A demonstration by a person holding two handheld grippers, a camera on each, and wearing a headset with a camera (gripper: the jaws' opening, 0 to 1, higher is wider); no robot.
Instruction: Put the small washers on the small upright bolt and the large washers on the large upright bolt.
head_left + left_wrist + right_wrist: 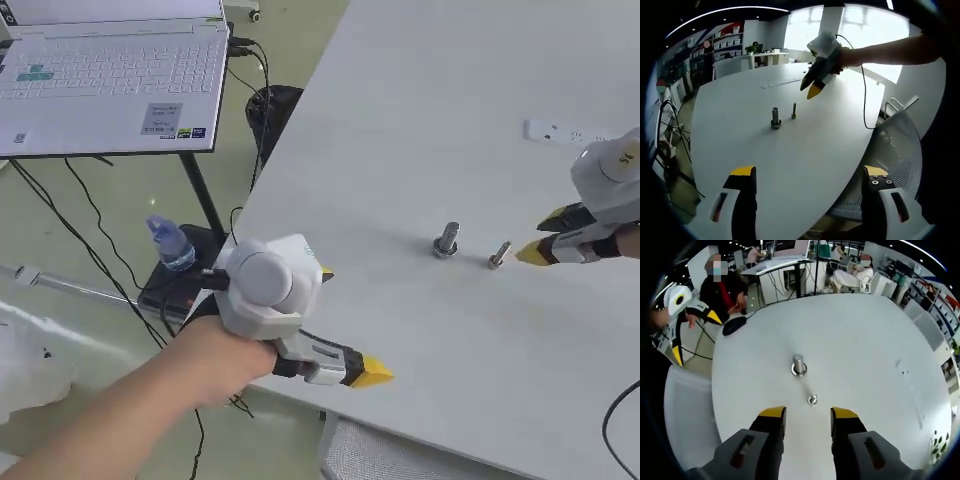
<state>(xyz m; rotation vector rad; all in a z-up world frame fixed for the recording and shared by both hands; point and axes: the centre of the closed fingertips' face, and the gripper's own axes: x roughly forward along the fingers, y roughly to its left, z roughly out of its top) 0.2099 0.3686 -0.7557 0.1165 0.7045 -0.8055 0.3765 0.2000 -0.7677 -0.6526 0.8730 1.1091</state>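
The large upright bolt (447,241) stands out on the tabletop (420,120) with a ring round its foot, which I'd guess is washers already on it. The small upright bolt (499,255) is just beside it. The right hand-held gripper (808,415) hovers near the small one, jaws apart and empty, lined up on it. The left hand-held gripper (808,172) waits at the tabletop's edge, wide open and holding nothing, out of the way.

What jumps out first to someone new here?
Two upright bolts stand mid-table: the large bolt and, beside it, the small bolt. The right gripper hangs open just short of the small bolt; the left gripper, open too, sits back near the table edge.
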